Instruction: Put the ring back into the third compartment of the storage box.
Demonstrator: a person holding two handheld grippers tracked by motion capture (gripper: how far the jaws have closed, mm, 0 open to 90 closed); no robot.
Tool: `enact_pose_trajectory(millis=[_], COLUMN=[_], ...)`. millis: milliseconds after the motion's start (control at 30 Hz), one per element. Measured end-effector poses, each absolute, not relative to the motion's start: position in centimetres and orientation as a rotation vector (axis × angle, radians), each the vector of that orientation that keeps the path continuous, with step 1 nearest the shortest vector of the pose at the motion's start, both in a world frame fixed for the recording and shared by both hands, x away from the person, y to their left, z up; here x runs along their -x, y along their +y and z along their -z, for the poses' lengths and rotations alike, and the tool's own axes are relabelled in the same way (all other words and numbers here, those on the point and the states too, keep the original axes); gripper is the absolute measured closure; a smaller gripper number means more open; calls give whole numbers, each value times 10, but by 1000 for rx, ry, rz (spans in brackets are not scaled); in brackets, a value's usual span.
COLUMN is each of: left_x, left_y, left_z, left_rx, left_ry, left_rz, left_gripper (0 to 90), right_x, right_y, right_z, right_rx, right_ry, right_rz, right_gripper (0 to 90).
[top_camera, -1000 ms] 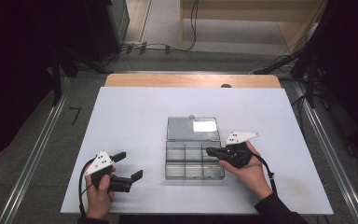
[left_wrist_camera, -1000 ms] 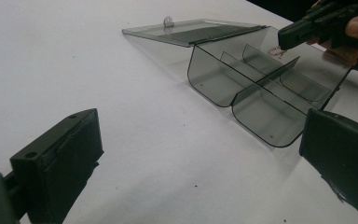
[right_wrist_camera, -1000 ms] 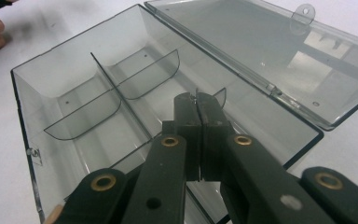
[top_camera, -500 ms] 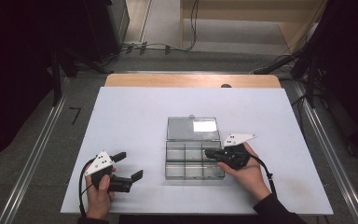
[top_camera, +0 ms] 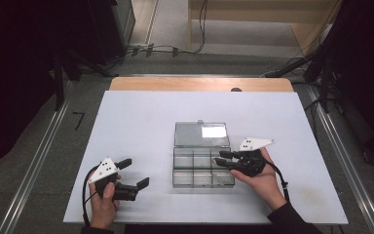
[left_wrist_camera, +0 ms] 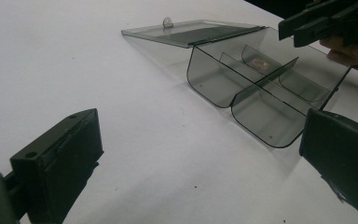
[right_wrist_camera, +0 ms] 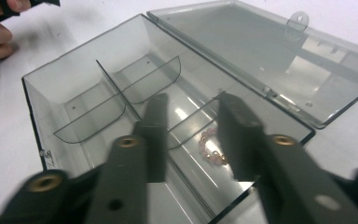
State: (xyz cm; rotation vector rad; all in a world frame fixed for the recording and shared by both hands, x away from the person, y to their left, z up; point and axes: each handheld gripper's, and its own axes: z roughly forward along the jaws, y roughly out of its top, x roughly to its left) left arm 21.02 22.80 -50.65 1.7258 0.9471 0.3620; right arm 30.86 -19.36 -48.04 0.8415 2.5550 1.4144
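Below the right tongs (right_wrist_camera: 191, 135), a bead bracelet (right_wrist_camera: 210, 147) lies in the organizer box (right_wrist_camera: 42, 105).
Their jaws have just been opening and now stand apart over that near compartment, nothing between them, bracelet loose on the floor. Farther off, the left tongs (top_camera: 135, 171) rest spread and empty on the desk (top_camera: 141, 117), well apart from the box; the right hand is nearer.

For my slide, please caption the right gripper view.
Right gripper, jaws just opened, above a pink bead bracelet in the open box.
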Motion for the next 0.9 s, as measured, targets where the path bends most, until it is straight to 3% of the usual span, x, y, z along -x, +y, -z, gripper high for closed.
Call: enact_pose_trajectory(millis=[333, 567, 900], left_x=[-210, -211, -215], left_y=[228, 227, 218], left_z=[505, 503, 494], left_rx=[-1714, -1716, -1690], left_ry=[944, 938, 919], left_rz=[-364, -366, -332], left_gripper=[0, 0, 0], right_x=[-305, -306, -308], right_y=[-205, -213, -224], right_z=[467, 463, 461], right_rx=[-851, -878, -887], right_ry=[2530, 2501, 2488], right_rz=[-1475, -1475, -1542], right_gripper=[237, 89, 0])
